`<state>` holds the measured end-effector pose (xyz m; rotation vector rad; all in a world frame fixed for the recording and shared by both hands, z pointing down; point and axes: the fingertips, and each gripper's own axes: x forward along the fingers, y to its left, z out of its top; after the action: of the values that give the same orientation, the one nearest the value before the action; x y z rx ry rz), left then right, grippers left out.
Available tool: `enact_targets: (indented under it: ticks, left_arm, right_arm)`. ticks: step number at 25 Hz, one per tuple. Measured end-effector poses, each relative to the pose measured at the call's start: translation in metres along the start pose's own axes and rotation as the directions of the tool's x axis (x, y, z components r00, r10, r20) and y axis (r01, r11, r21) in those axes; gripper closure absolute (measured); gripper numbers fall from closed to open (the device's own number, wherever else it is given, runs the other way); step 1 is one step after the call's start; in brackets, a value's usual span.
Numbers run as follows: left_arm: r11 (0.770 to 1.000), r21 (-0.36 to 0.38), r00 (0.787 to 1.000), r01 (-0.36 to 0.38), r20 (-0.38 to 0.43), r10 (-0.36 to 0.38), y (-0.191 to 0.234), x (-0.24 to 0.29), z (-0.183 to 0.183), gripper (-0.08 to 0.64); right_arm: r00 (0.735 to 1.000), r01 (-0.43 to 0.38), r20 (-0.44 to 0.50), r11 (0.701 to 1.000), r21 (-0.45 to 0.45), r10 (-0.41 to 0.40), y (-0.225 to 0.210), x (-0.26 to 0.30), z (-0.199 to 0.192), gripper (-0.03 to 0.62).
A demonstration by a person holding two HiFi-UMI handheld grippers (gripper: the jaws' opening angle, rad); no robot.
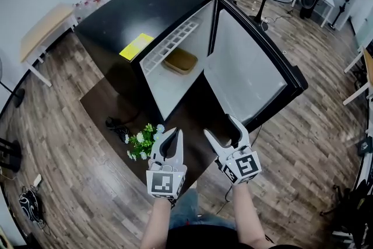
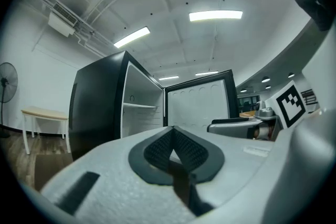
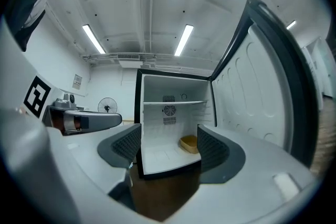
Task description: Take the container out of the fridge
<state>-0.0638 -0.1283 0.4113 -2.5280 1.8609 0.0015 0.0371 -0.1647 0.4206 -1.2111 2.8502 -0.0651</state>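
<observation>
My right gripper [image 1: 221,127] holds its fingers [image 3: 212,148] spread wide, released, with nothing between them. The tan container [image 3: 189,143] sits well ahead, on the floor of the open fridge [image 1: 134,9], showing just inside the right finger. My left gripper [image 1: 173,133] is alongside, its fingers [image 2: 193,152] clenched together on nothing, also well short of the container.

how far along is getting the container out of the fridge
Done: the fridge door stands open. In hand: nothing; the right gripper is open and empty, the left gripper shut, both in front of the fridge. Left: reach in, grip the tan container on the fridge floor, bring it out.
</observation>
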Motion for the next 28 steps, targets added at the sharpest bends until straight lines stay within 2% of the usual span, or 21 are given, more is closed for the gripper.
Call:
enact_targets:
  ticks: [8,17,23,28]
  left_arm:
    - [0.999,-0.044,1.000,0.024,0.005,-0.024,0.029,0.039,-0.002,0.554]
    - [0.998,-0.062,1.000,0.019,0.025,-0.018,0.047,0.072,0.001,0.554]
    - [0.996,-0.089,1.000,-0.011,0.013,0.012,0.043,0.089,-0.005,0.554]
    - [0.996,-0.082,0.999,-0.039,0.008,0.040,0.057,0.097,-0.006,0.554]
  right_arm:
    - [0.999,-0.022,-0.040,1.000,-0.013,0.022,-0.015,0.068,-0.005,0.267]
    - [0.995,-0.048,-0.094,0.998,-0.040,0.044,-0.025,0.108,-0.016,0.265]
    - [0.986,-0.082,-0.153,0.991,-0.106,0.065,-0.046,0.124,-0.024,0.267]
    - [0.969,-0.138,-0.231,0.968,-0.208,0.089,-0.048,0.156,-0.029,0.275]
